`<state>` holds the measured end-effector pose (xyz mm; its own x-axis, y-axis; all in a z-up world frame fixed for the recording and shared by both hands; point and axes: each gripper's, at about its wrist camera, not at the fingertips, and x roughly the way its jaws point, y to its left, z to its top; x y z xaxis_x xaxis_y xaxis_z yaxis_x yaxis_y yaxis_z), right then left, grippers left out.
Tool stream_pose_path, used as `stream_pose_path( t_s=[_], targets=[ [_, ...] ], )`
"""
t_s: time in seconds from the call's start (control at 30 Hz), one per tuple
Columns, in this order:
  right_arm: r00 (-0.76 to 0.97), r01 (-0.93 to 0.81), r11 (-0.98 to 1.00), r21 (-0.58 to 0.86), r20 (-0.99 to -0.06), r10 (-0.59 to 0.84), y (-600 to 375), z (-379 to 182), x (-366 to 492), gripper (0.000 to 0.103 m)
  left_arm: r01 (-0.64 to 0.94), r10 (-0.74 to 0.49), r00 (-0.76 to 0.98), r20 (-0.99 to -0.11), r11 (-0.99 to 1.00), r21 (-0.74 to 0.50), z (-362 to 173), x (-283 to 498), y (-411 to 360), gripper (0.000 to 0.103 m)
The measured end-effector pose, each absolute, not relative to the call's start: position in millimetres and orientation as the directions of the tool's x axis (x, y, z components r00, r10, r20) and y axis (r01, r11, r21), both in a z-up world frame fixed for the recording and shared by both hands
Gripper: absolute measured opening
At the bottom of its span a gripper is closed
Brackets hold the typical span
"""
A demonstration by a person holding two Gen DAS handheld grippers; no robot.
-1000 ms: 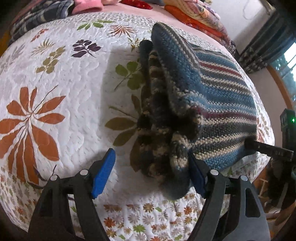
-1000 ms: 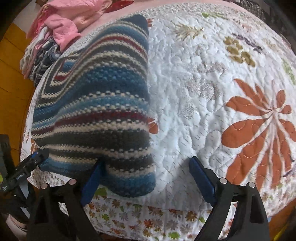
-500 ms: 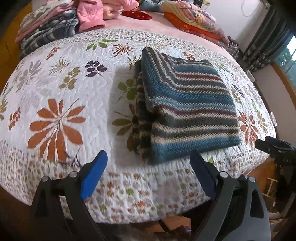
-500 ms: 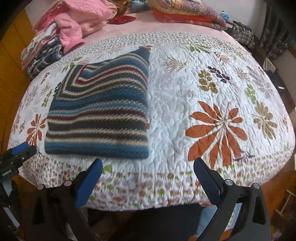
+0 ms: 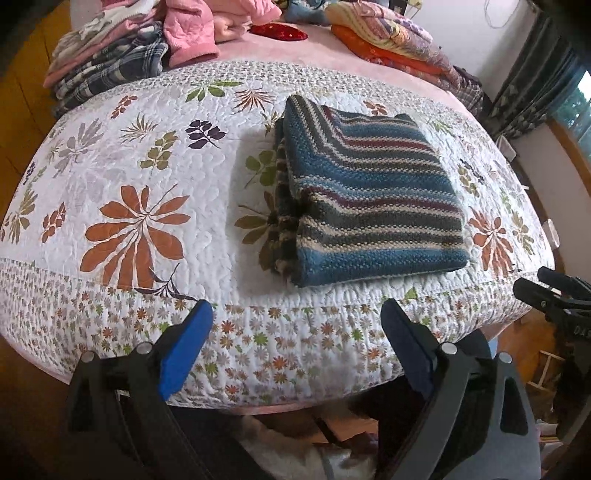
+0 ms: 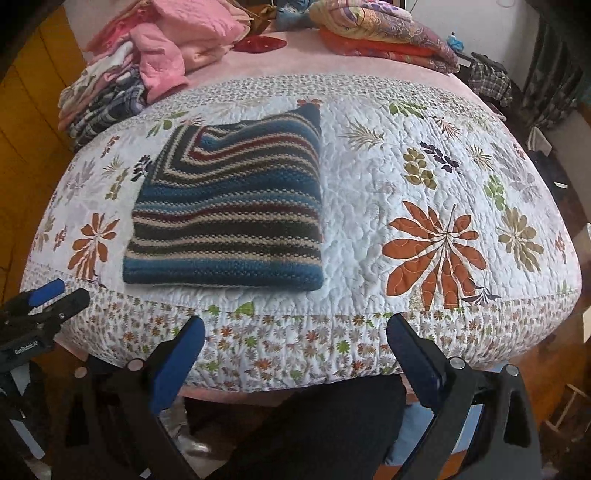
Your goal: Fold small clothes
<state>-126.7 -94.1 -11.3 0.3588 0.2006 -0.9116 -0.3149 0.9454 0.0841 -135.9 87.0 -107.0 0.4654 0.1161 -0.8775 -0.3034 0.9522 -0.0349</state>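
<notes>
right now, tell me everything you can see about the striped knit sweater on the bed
The striped knit sweater is chunky wool-like knit in blue, grey, cream and dark red bands. It is folded into a thick, roughly square bundle, with stacked layers showing along one side edge. It lies flat on the floral quilt near the bed's front edge. Nothing else touches it; both grippers are apart from it.

pile of pink and plaid clothes (image 5: 122,51): top cut by frame edge | striped knit's (image 5: 369,192) lower layers: hidden beneath top fold | folded blankets (image 6: 384,33): partly cropped
</notes>
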Motion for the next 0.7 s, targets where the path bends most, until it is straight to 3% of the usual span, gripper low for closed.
stream_pose_path(
  t_s=[0.7],
  targets=[
    [0.374,-0.318,0.946,0.067,-0.908,0.19,-85,10,-144,0.099,-0.318,0.202,0.459,-0.865,0.947,0.052,-83,-145,68,0.094]
  ],
)
